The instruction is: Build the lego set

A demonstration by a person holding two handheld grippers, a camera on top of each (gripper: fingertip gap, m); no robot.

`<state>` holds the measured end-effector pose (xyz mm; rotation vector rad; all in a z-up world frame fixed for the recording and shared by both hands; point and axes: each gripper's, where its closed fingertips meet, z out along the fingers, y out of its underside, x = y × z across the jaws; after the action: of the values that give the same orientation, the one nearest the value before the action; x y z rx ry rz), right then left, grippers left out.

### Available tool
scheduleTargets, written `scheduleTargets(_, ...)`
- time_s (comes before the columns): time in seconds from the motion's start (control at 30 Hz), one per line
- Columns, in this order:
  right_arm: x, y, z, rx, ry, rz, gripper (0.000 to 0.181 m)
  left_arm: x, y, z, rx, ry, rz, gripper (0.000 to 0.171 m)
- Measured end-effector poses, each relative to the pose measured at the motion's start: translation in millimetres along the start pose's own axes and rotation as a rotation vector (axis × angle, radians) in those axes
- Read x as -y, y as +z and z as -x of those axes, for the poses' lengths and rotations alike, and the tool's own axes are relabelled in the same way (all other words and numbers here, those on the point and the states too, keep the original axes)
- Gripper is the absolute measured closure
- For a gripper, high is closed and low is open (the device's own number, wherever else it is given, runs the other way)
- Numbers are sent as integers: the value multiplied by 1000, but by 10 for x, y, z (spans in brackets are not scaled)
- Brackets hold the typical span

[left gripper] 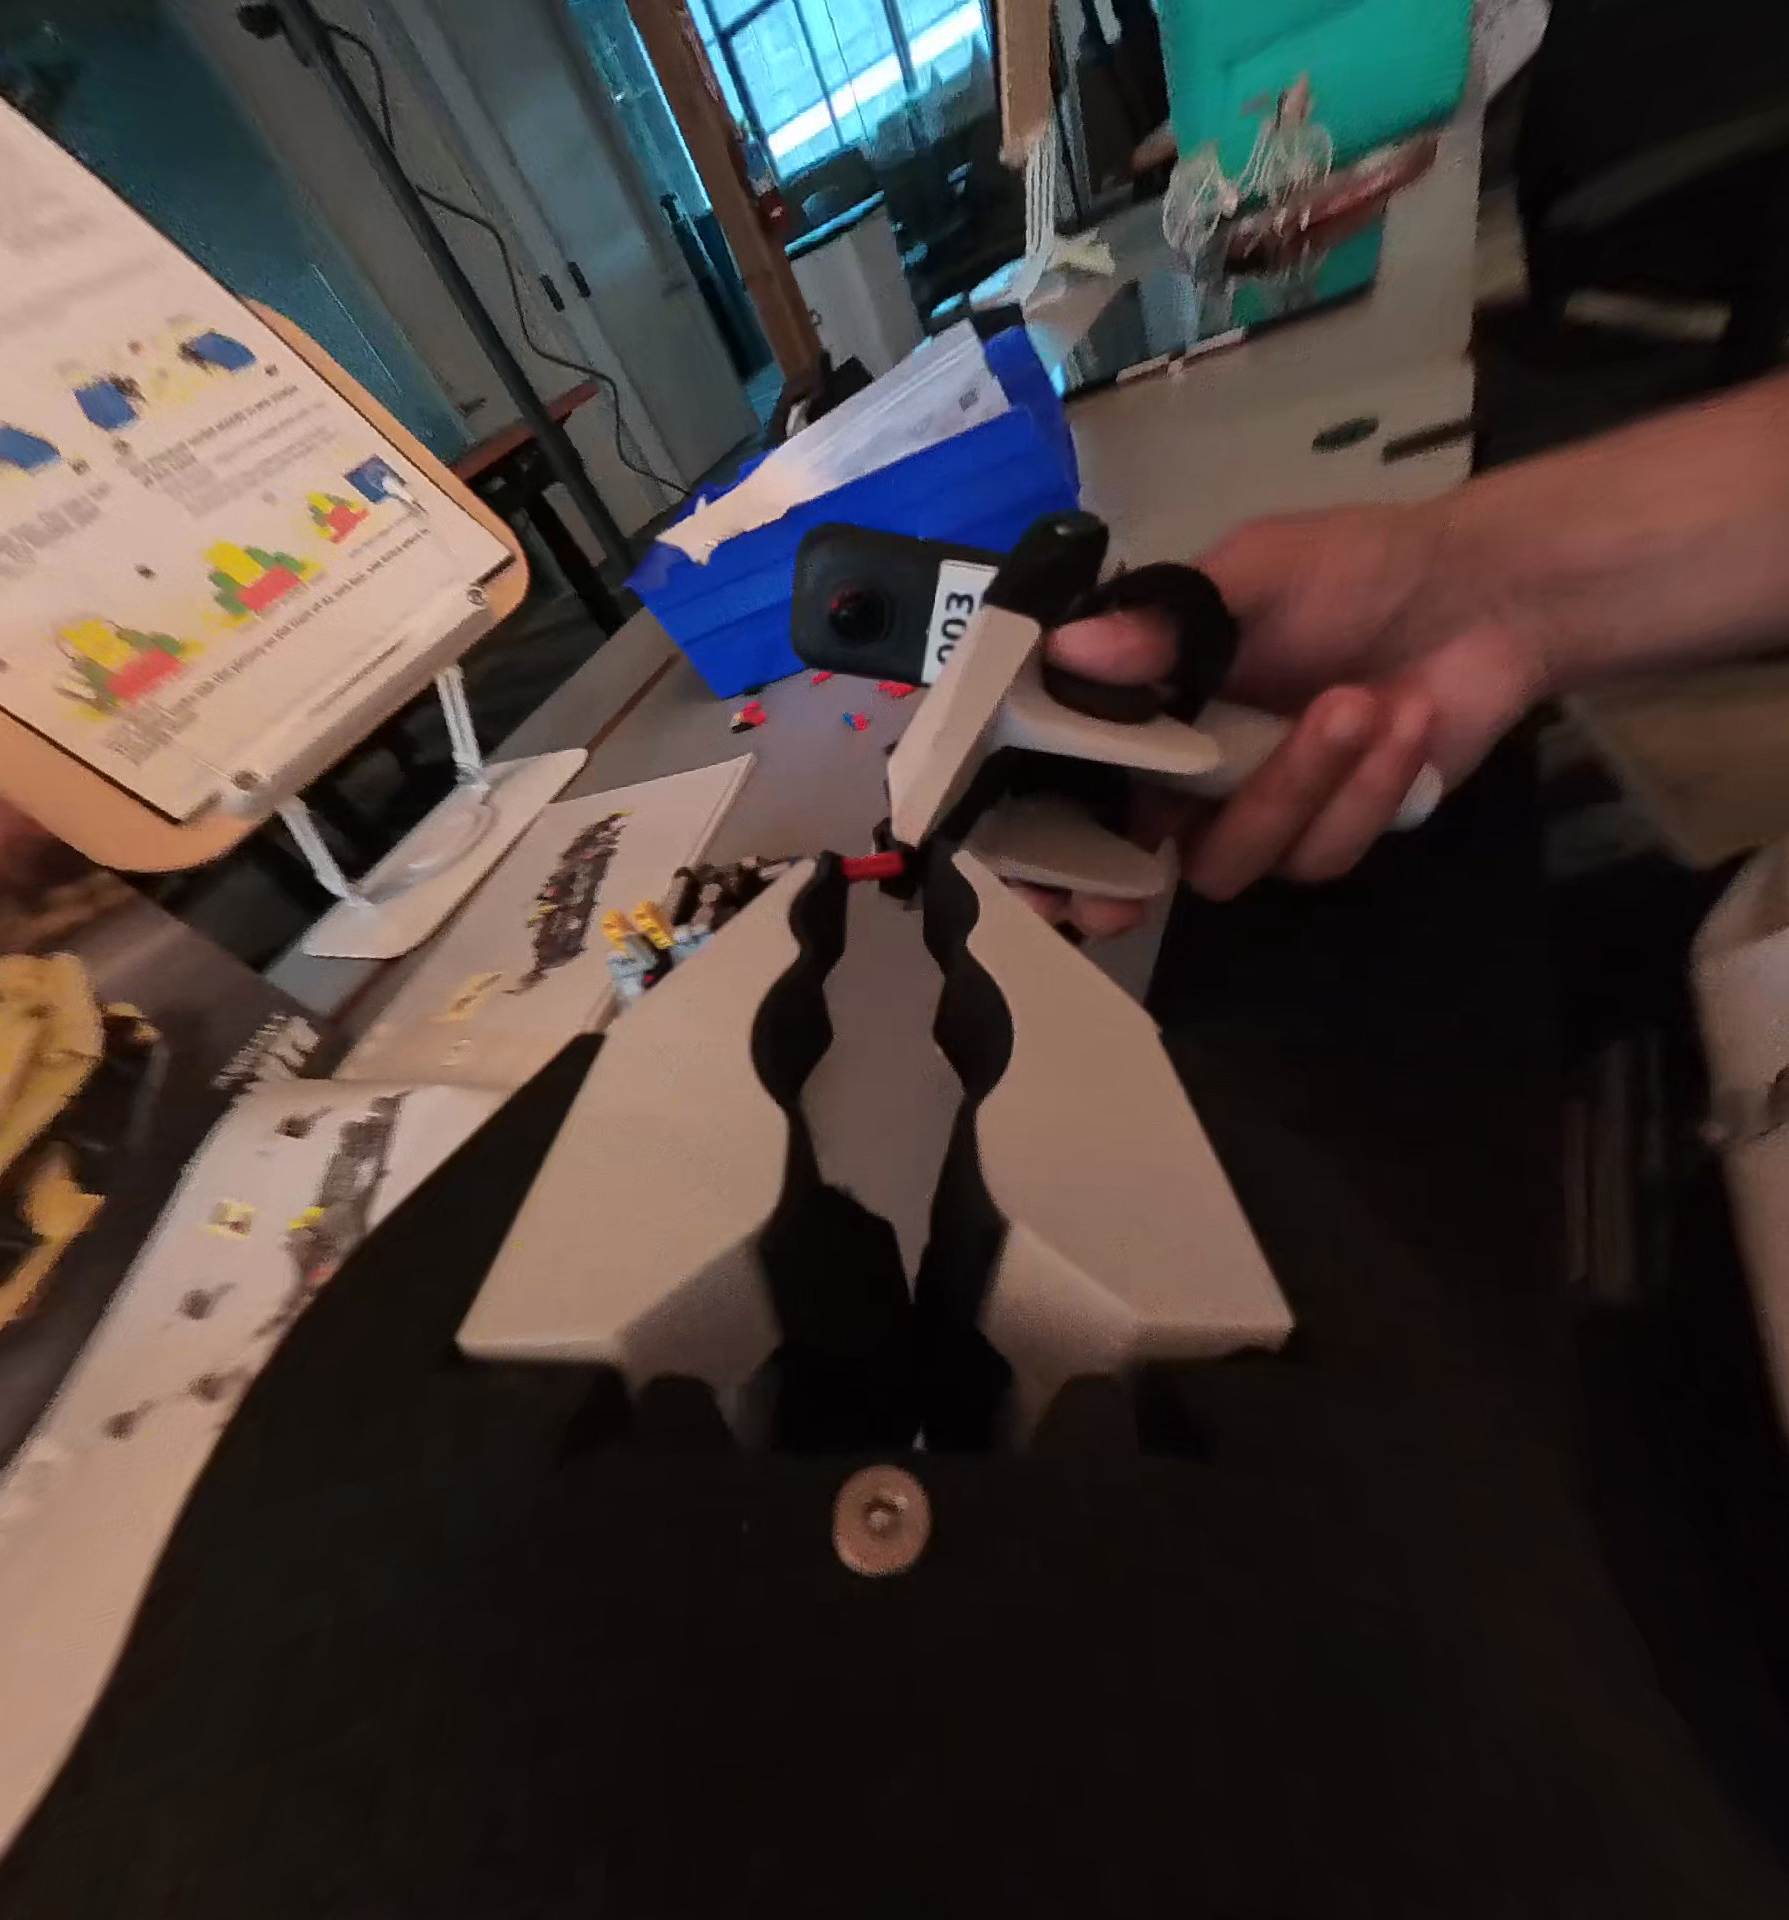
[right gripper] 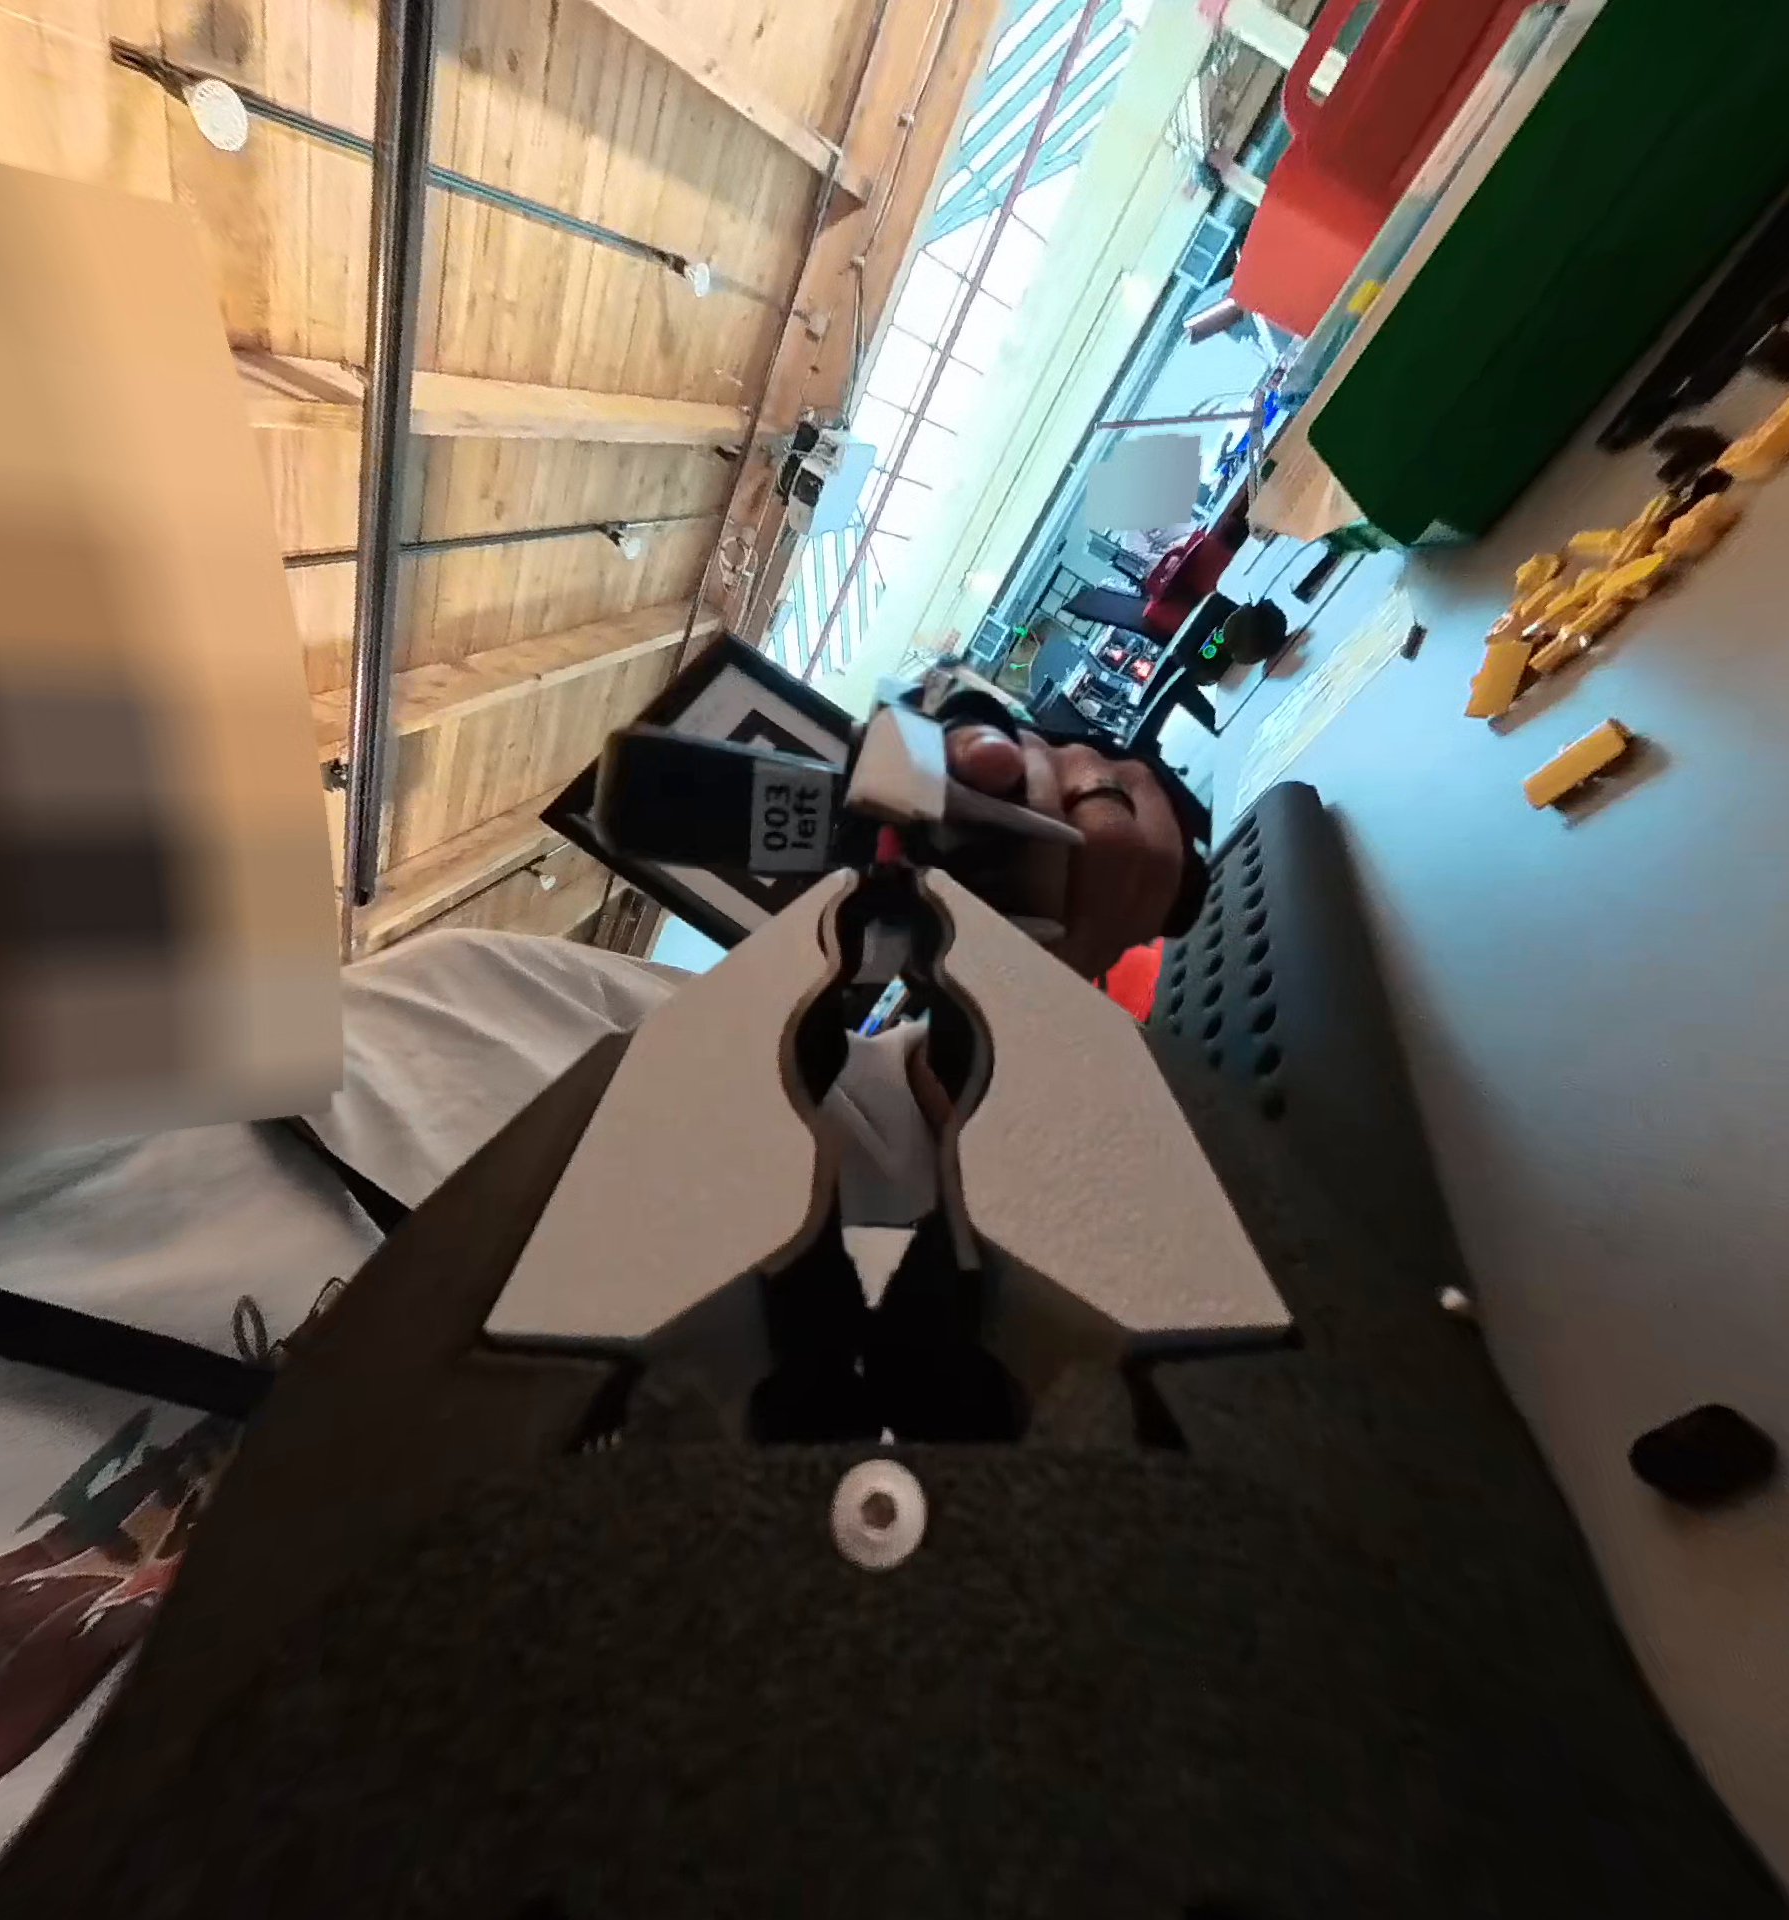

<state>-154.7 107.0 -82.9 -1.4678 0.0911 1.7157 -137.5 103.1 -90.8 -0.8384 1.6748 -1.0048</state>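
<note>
Up in the air above the table [left gripper: 828, 748], my left gripper [left gripper: 874, 868] is clenched on a small red pin [left gripper: 872, 864] at its fingertips. My right gripper [right gripper: 885, 894] meets it tip to tip, nearly closed around the same red piece, though whether it truly grips I cannot tell. Loose yellow bricks [right gripper: 1596, 603] lie scattered on the table beyond.

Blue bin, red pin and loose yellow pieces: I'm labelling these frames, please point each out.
Blue bin [left gripper: 869, 540]: left wrist view, on its front wall.
Red pin [left gripper: 871, 865]: left wrist view, mid-shaft, at the left gripper's tips.
Yellow pieces [right gripper: 1596, 592]: right wrist view, middle of the scattered pile on the table.
</note>
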Motion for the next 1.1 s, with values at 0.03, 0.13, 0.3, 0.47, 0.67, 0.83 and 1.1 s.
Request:
scheduleTargets(0.03,-14,11,-4,3,5,11,175,-9,-17,-7,5,48,20,160)
scheduleTargets(0.13,-68,43,-28,3,14,54,174,-39,-67,-31,-16,137,67,160)
scheduleTargets(0.3,-96,31,-64,-12,3,141,162,-78,-118,-91,-149,97,97,160)
scheduleTargets(0.47,-141,33,-78,12,9,266,167,-154,-140,-84,-241,69,128,160)
scheduleTargets(0.67,-178,38,-147,-5,7,336,175,-203,-144,-154,-311,111,167,159)
scheduleTargets(0.83,-261,54,-182,-35,3,378,169,-265,-167,-184,-354,170,231,159)
scheduleTargets(1.1,-215,88,-293,-120,51,276,174,-371,-111,-108,-234,289,399,160)
